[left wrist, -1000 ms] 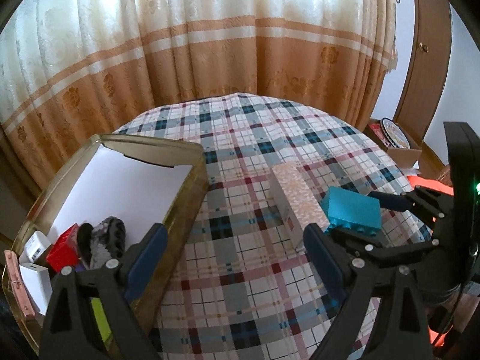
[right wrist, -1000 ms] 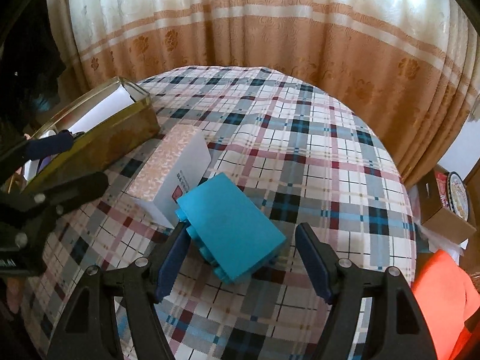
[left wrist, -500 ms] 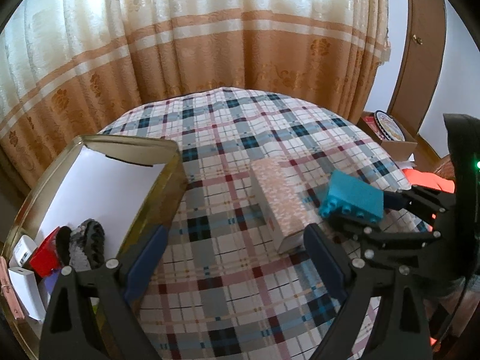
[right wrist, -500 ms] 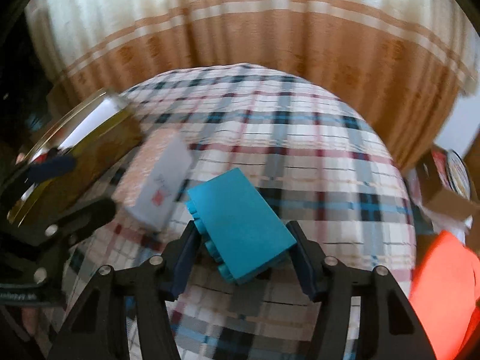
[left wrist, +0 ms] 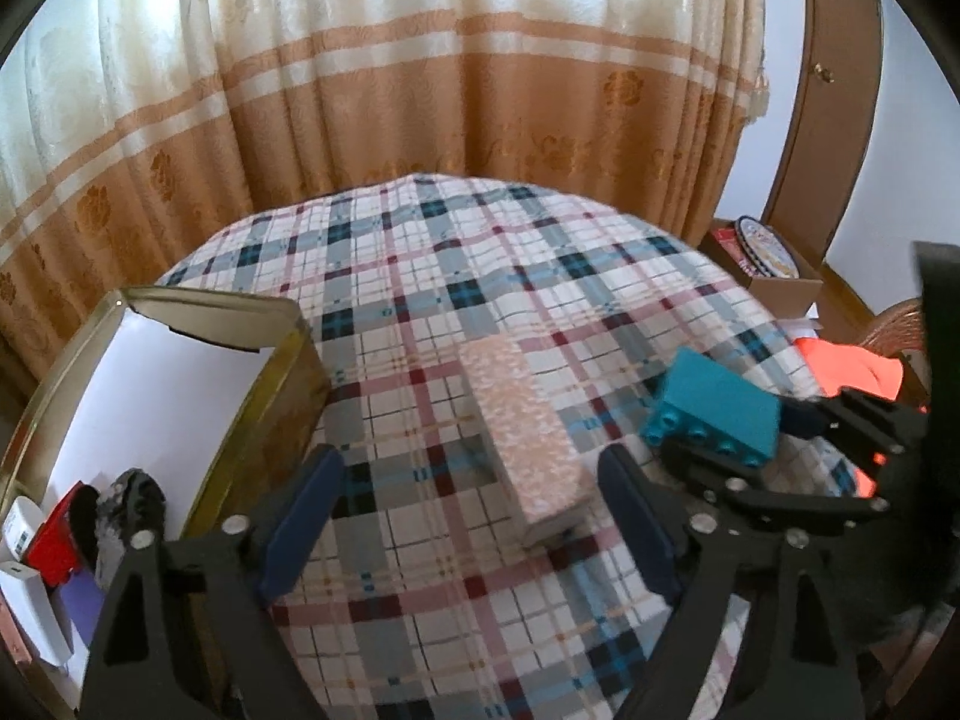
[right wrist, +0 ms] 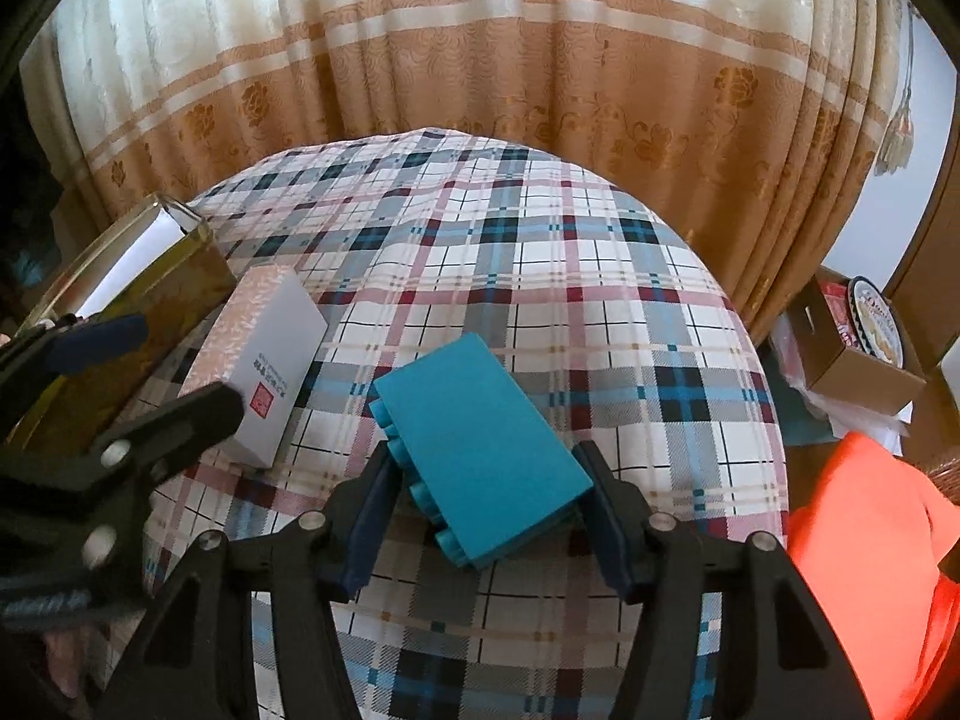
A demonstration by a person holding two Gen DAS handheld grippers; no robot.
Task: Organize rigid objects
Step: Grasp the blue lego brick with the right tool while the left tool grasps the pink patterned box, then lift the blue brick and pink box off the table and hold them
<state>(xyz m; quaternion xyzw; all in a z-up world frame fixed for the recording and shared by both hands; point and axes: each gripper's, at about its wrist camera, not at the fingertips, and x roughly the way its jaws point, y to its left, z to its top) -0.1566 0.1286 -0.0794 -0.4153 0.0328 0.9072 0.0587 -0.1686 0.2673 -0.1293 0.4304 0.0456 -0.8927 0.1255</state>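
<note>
My right gripper [right wrist: 489, 501] is shut on a teal studded toy block [right wrist: 477, 450] and holds it above the plaid tablecloth; the block also shows in the left wrist view [left wrist: 714, 411]. My left gripper [left wrist: 468, 516] is open and empty above the cloth. A pink patterned box [left wrist: 522, 426] lies just ahead of it, and also shows in the right wrist view [right wrist: 261, 360]. A gold tin [left wrist: 282, 396] at the left holds a red block [left wrist: 51, 546], white boxes and a dark object.
The round table's plaid cloth [left wrist: 456, 276] ends at an orange and cream curtain [left wrist: 420, 90]. A cardboard box with a round tin [right wrist: 864, 336] and an orange cloth [right wrist: 864, 528] lie off the table's right side.
My right gripper closed on the teal block and lifted it off the cloth. My left gripper moved a little forward over the table, still open.
</note>
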